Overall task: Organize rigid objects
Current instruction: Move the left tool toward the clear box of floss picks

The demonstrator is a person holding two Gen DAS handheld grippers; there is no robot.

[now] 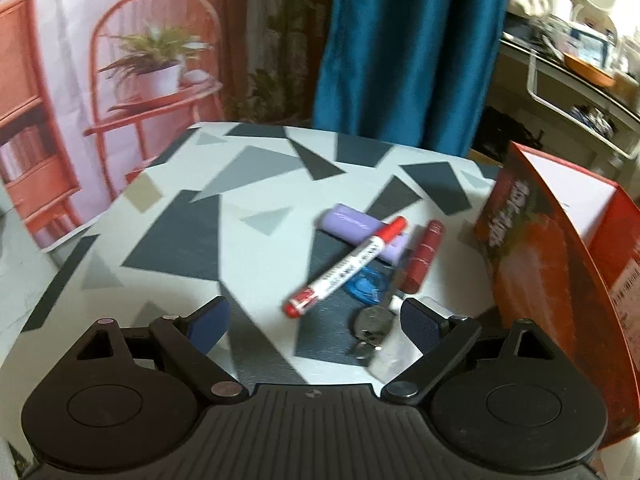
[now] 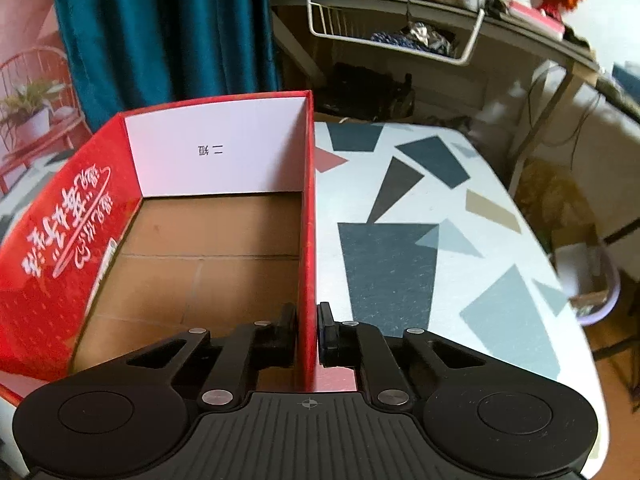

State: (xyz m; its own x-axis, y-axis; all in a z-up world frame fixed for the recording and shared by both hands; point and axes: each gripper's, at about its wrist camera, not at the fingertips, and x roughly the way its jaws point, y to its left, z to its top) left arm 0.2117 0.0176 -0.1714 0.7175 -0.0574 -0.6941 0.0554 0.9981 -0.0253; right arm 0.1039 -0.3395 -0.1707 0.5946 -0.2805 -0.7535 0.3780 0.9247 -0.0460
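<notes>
right gripper (image 2: pixel 307 336) pinches the red cardboard box (image 2: pixel 308 216) wall; left gripper (image 1: pixel 316 316), wide open and empty, should descend squarely over the red-capped white marker (image 1: pixel 346 266) at twelve o'clock.

- The left wrist view looks low and forward across the patterned table (image 1: pixel 192 216), the red box (image 1: pixel 560 248) at its right edge.
- The right wrist view sits close over the same red box (image 2: pixel 308 208), facing its far wall.
- Both share box, table and blue curtain (image 1: pixel 408 48).
</notes>
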